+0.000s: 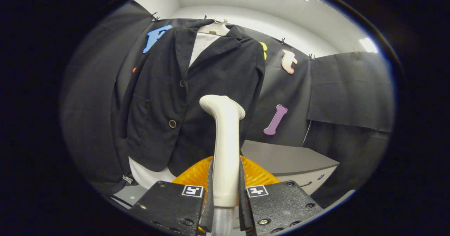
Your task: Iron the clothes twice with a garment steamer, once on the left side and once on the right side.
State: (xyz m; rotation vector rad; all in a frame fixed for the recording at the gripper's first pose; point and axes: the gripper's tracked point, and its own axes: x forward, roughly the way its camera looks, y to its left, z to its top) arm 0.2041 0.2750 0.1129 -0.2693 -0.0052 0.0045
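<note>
Jacket [197, 99]: dark, on a hanger [215, 27] against the booth wall, beyond the tool.
Worktop [288, 160]: grey, right of the jacket.
Steamer [225, 148]: pale handle upright, head just short of the jacket's lower front.
Tool [225, 194]: both fingers pinch the steamer handle.
Advice: keep the head facing the cloth; stroke slowly along one side.
Writing: none readable.

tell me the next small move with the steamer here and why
Probably ease the steamer head forward onto the jacket panel right of the buttons, then stroke down. The gripper is shut on the steamer handle, and the head sits in front of that panel, facing it; whether it touches the cloth I cannot tell.
</note>
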